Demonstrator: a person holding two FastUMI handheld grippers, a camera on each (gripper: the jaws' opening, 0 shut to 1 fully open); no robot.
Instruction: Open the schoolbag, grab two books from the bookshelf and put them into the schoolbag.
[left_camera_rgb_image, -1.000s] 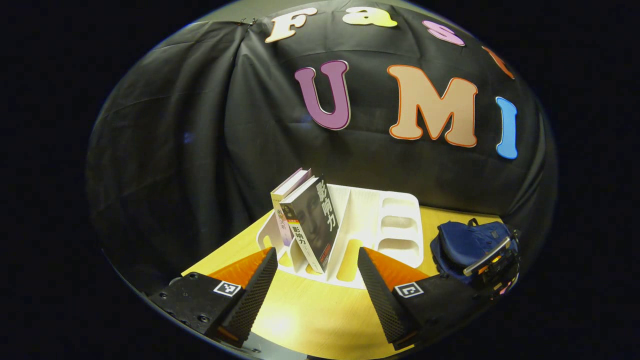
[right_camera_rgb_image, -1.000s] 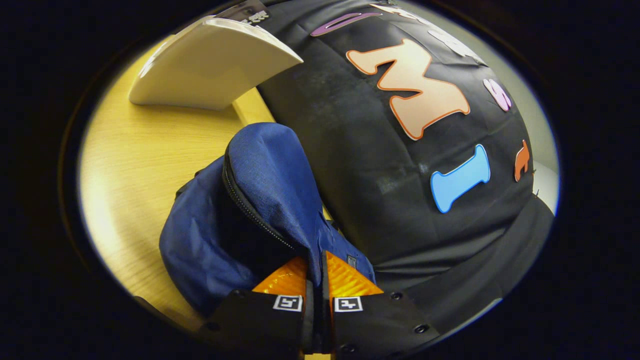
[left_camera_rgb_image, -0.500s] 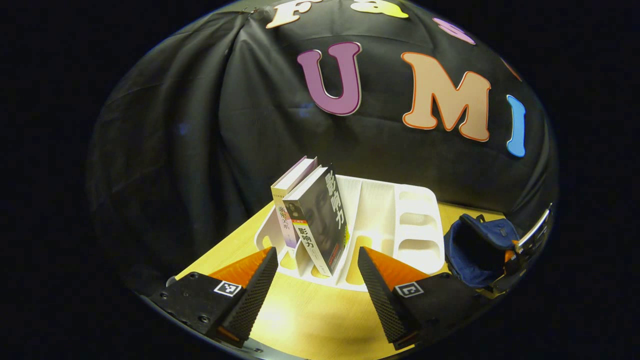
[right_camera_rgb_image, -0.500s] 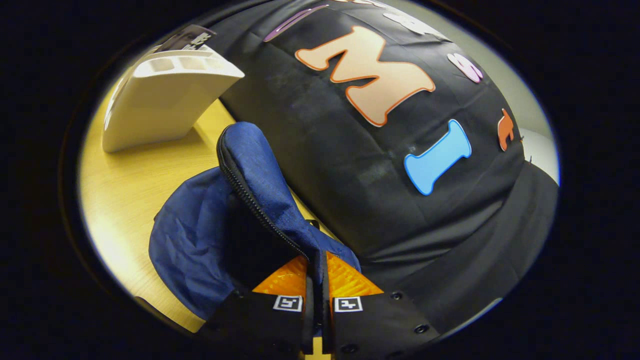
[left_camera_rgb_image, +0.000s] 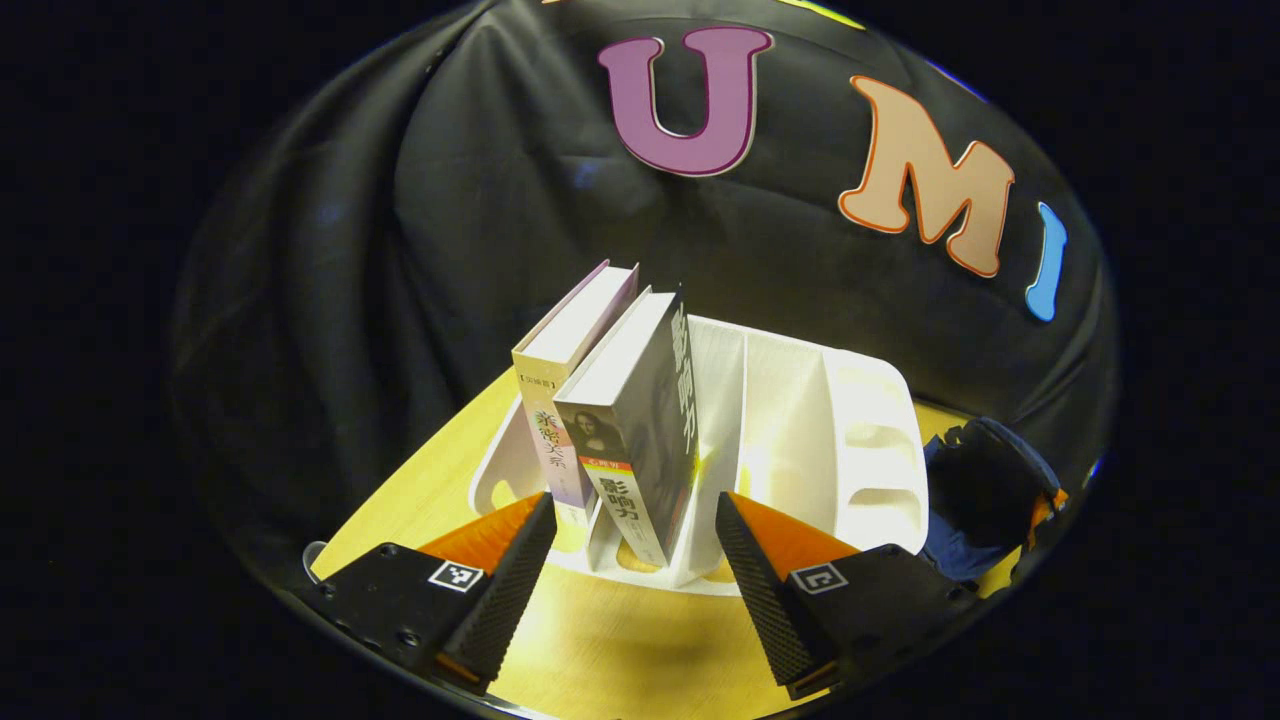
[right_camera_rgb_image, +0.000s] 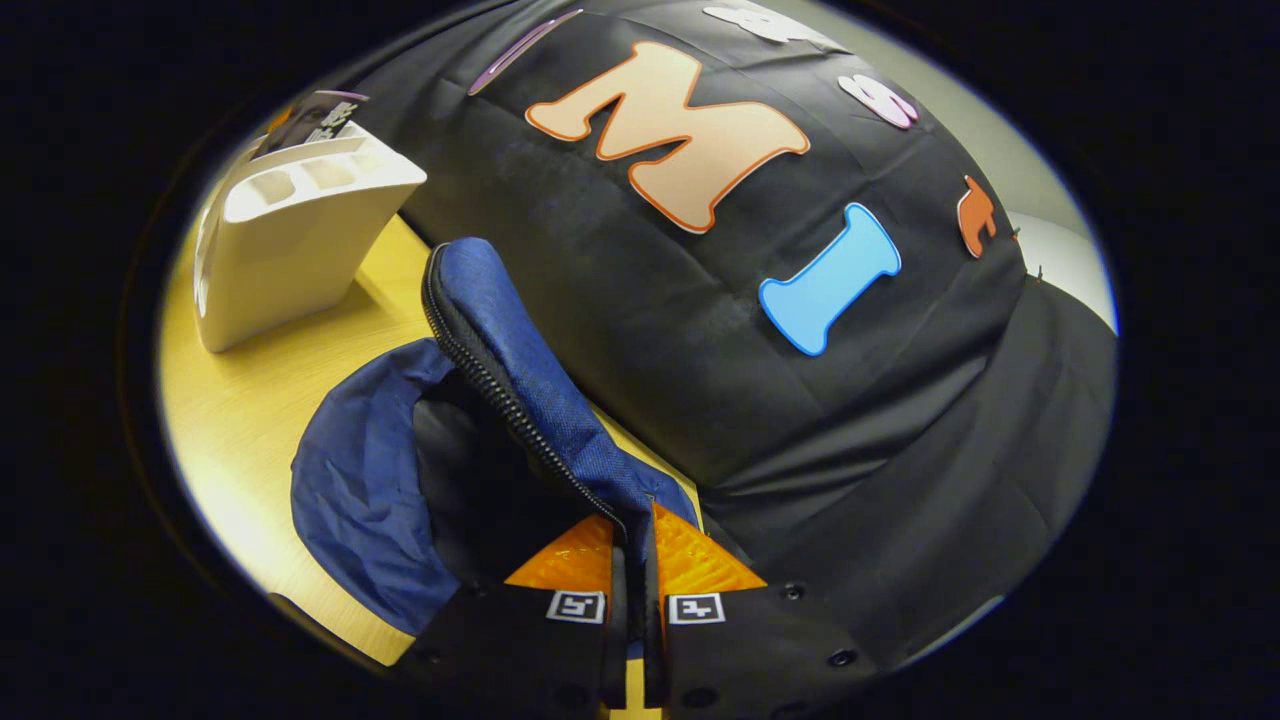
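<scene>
1. In the left gripper view, two books stand in the white bookshelf (left_camera_rgb_image: 790, 420) at the centre of the frame: a dark-covered book (left_camera_rgb_image: 640, 430) in front and a pale-spined book (left_camera_rgb_image: 565, 390) just behind it on the left, both leaning slightly to the right.
2. The left gripper (left_camera_rgb_image: 632, 545) has its fingers spread wide at the bottom of the frame — the dark book's lower end sits between and just beyond the tips, with no contact visible.
3. In the right gripper view, the blue schoolbag (right_camera_rgb_image: 400, 480) lies in the lower left of the frame, its zip undone and the dark inside showing.
4. The right gripper (right_camera_rgb_image: 632, 530) is pinched closed on the edge of the bag's raised flap (right_camera_rgb_image: 510, 340), which rises toward the upper left of the frame.
5. The schoolbag also shows at the right edge of the left gripper view — to the right of the bookshelf.
6. Bookshelf and bag rest on a yellow wooden table (right_camera_rgb_image: 270, 400) against a black cloth wall (left_camera_rgb_image: 400, 250).
</scene>
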